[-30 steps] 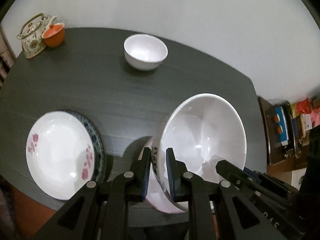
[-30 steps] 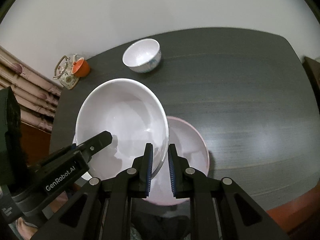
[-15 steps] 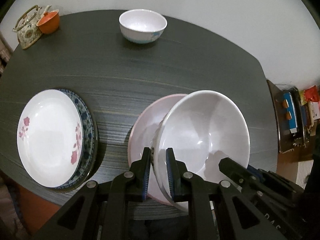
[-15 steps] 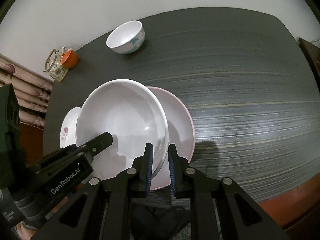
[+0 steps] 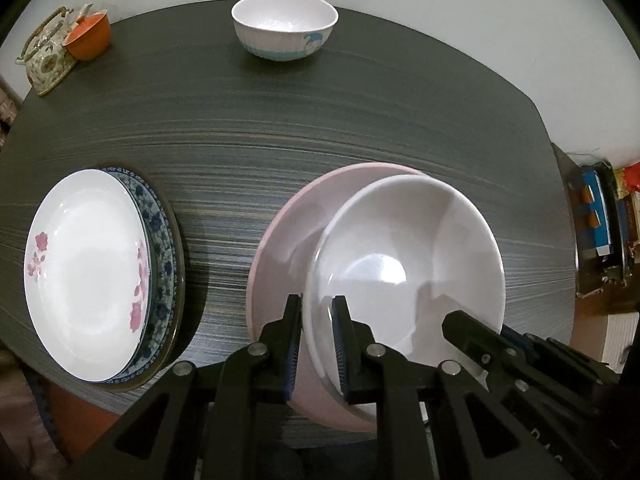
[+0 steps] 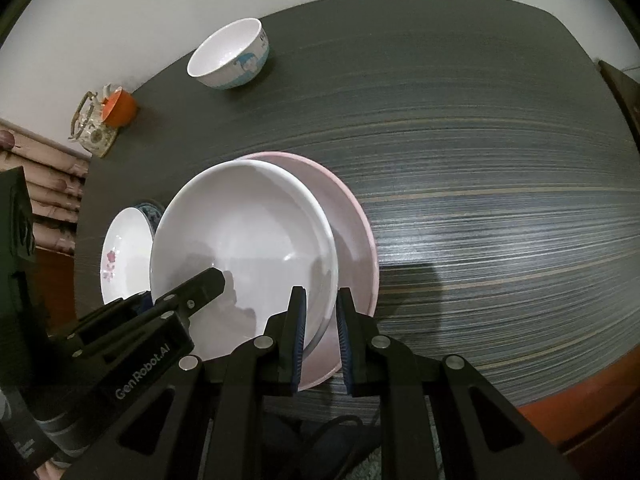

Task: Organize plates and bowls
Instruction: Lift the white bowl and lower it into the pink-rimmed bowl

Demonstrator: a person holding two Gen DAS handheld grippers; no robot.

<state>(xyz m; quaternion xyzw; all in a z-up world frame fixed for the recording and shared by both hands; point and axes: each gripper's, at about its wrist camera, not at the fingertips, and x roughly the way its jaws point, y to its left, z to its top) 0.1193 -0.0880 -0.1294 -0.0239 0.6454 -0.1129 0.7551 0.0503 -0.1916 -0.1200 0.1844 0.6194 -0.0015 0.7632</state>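
Note:
Both grippers hold one large white bowl (image 5: pixel 404 264) by its rim, over a pink plate (image 5: pixel 288 248) near the table's front edge. My left gripper (image 5: pixel 316 344) is shut on the bowl's left rim. My right gripper (image 6: pixel 322 340) is shut on its right rim; the bowl (image 6: pixel 244 248) and pink plate (image 6: pixel 352 240) show there too. A white flowered plate (image 5: pixel 84 272) lies stacked on a blue-patterned plate (image 5: pixel 160 240) at the left. A small white bowl (image 5: pixel 284 26) with a blue picture stands at the far edge.
A patterned teapot (image 5: pixel 44 60) and an orange cup (image 5: pixel 88 38) stand at the far left corner of the dark table (image 5: pixel 280 120). A shelf with packages (image 5: pixel 600 220) is beyond the table's right edge.
Both grippers carried the white bowl downward; it now sits lower and more level over the pink plate. The camera views moved nearer the table.

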